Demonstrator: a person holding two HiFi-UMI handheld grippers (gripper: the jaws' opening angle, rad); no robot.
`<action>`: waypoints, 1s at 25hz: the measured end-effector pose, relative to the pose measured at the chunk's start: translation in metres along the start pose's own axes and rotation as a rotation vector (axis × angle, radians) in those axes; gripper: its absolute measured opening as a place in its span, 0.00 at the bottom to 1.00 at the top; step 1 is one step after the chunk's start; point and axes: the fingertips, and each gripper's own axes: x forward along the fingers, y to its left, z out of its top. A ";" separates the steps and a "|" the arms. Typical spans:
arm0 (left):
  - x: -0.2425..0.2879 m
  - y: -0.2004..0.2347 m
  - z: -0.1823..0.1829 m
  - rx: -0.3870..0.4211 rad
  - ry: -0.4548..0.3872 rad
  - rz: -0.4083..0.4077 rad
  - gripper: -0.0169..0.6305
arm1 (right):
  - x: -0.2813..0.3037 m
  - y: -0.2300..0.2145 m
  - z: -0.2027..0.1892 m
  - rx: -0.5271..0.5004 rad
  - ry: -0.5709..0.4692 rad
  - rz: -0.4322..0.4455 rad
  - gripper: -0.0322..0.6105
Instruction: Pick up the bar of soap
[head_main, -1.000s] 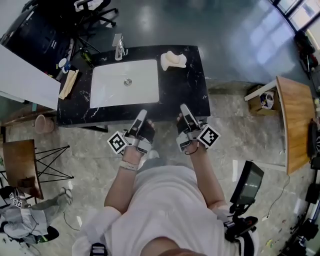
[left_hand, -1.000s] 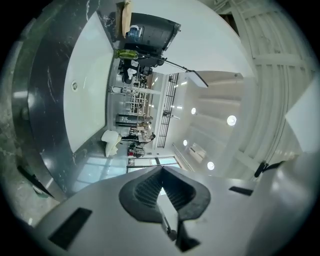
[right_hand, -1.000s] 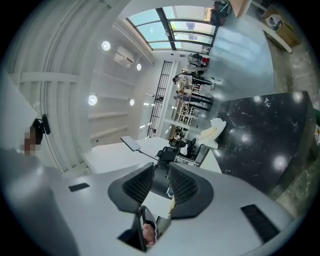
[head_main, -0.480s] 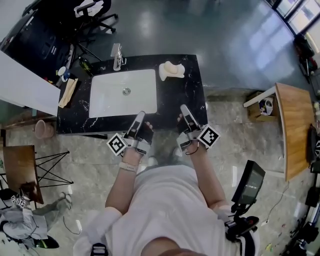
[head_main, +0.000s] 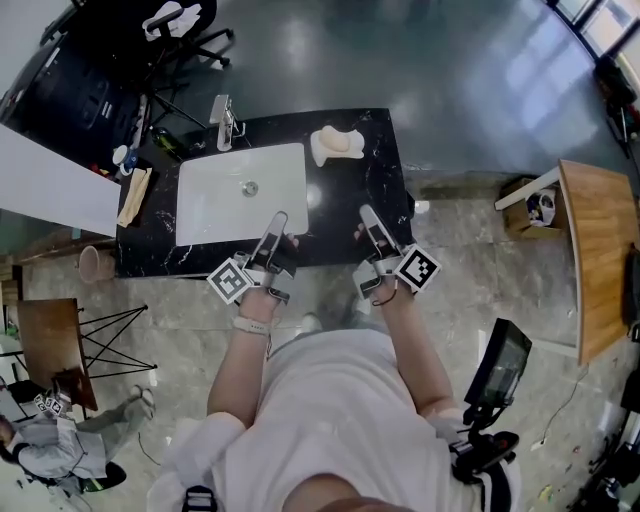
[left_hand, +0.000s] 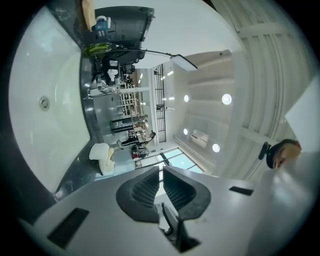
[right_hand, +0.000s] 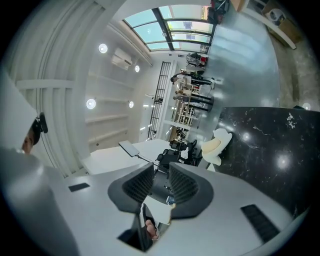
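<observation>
The left gripper (head_main: 279, 217) is held with jaws together, the right gripper (head_main: 366, 212) narrowly parted and empty. Both are held level over the near edge of the black marble counter (head_main: 378, 185). The cream bar of soap (head_main: 341, 141) is seated in a white dish (head_main: 322, 151) at the far right.

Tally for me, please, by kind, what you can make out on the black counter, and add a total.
Sink basin: 1
Faucet: 1
Soap dish: 1
Bar of soap: 1
Beige cloth: 1
Green bottle: 1
Small blue-and-white container: 1
Total: 7
</observation>
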 end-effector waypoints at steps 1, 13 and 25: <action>0.006 0.002 0.001 0.041 0.020 0.016 0.04 | 0.001 -0.003 0.002 0.005 -0.001 0.002 0.22; 0.097 0.032 0.012 0.699 0.400 0.133 0.04 | 0.021 -0.034 0.026 0.056 -0.006 0.011 0.22; 0.185 0.137 0.006 1.158 0.834 0.284 0.24 | 0.037 -0.070 0.041 0.066 0.016 -0.008 0.22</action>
